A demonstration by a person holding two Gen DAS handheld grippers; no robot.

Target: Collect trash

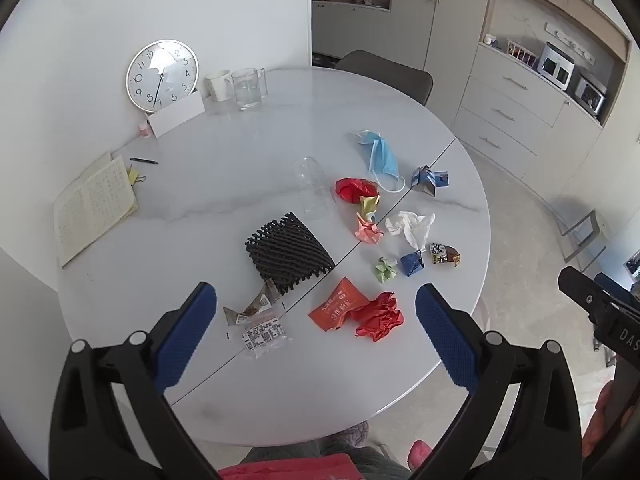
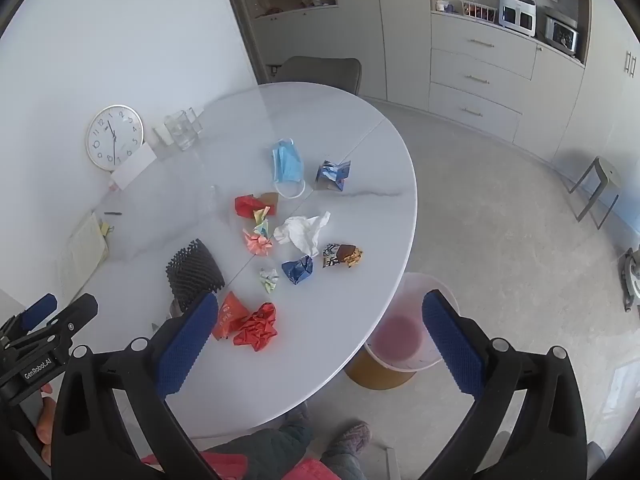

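Observation:
Trash lies scattered on the round white table (image 1: 240, 392): a black foam net (image 1: 288, 252), a crumpled red paper (image 1: 380, 316), an orange wrapper (image 1: 336, 308), a clear labelled wrapper (image 1: 262, 334), a white tissue (image 1: 414, 226), a blue face mask (image 1: 382, 158) and several small paper balls. My left gripper (image 1: 316, 300) is open and empty above the table's near edge. My right gripper (image 2: 320, 308) is open and empty, held over the table's right edge (image 2: 360, 344). A pink-lined trash bin (image 2: 400, 336) stands on the floor under that edge.
A clock (image 1: 162, 76), a white cup (image 1: 219, 85) and a glass mug (image 1: 248, 88) stand at the table's back by the wall. An open notebook (image 1: 94, 208) and a pen (image 1: 143, 161) lie at the left. A chair (image 1: 388, 74) stands behind the table.

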